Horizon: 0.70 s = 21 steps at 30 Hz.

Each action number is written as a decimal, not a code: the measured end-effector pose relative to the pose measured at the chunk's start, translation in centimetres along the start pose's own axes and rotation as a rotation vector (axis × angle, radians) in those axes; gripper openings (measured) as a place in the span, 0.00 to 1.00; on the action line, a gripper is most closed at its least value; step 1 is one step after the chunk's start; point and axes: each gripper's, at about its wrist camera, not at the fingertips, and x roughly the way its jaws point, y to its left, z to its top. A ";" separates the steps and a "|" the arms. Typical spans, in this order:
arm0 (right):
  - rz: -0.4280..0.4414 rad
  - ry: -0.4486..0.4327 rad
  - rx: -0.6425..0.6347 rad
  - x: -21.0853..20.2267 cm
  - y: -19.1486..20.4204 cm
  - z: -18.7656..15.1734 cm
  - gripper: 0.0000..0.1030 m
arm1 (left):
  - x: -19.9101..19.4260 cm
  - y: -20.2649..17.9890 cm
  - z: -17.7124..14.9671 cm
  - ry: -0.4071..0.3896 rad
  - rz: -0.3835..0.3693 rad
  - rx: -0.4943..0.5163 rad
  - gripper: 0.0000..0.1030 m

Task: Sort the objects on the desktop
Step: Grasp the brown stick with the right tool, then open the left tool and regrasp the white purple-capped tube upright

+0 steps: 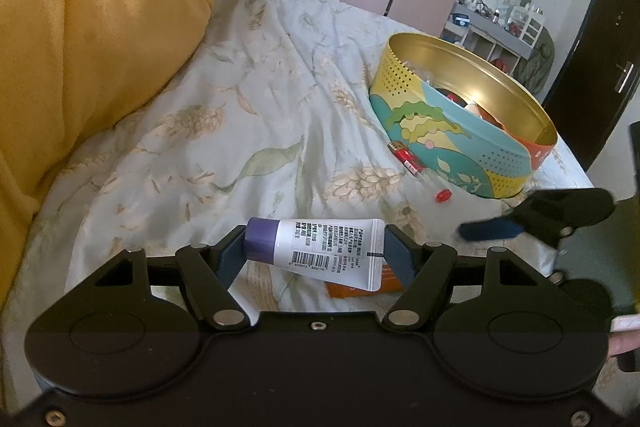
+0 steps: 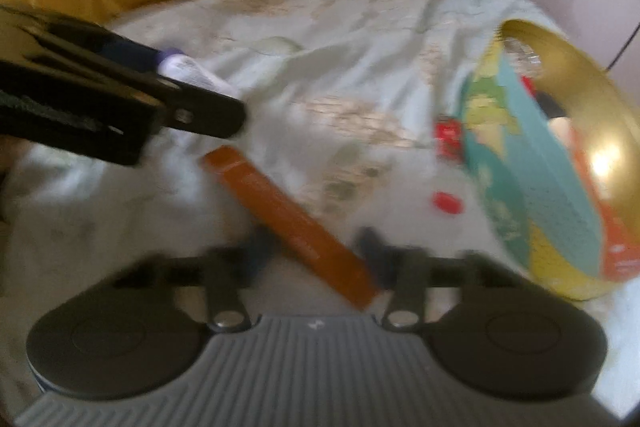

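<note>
A white tube with a purple cap (image 1: 320, 251) is held lengthwise between the blue pads of my left gripper (image 1: 316, 255), just above the floral bedsheet (image 1: 240, 131). In the right wrist view, which is blurred, the left gripper (image 2: 192, 83) shows at the left with the white tube (image 2: 188, 71) in it. A long orange box (image 2: 292, 219) lies diagonally on the sheet, its near end between the parted fingers of my right gripper (image 2: 316, 255). The orange box (image 1: 360, 287) peeks out under the tube. The right gripper's blue fingers (image 1: 488, 231) show at the right.
A round patterned tin (image 1: 460, 143) with a gold inside holds several small items, at the right on the bed (image 2: 560, 187). A red lighter-like item (image 1: 406, 157) and a clear vial with a red cap (image 1: 442, 195) lie beside it. A yellow blanket (image 1: 100, 27) is heaped at the left.
</note>
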 end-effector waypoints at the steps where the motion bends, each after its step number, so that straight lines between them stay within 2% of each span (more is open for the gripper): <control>1: -0.005 0.004 0.002 -0.2 0.2 0.1 0.14 | 0.1 0.1 0.0 0.002 0.001 -0.005 0.68; 2: -0.013 0.008 -0.001 -0.5 0.2 -0.1 0.08 | 0.1 0.2 0.0 0.004 0.002 -0.011 0.68; 5: -0.011 0.013 0.044 -1.8 -0.7 -1.3 0.05 | 0.1 0.5 0.1 0.004 -0.002 -0.031 0.68; 9: 0.013 -0.022 0.295 -4.7 -4.1 -3.8 0.04 | 0.1 0.4 0.0 0.010 -0.008 -0.022 0.68; 15: 0.064 -0.125 0.587 -8.8 -7.4 -7.9 0.04 | 0.1 -1.9 -0.7 0.023 -0.039 0.101 0.68; 21: 0.073 -0.200 0.734 -9.6 -9.1 -10.2 0.04 | 0.2 -3.5 -1.6 0.049 -0.074 0.173 0.67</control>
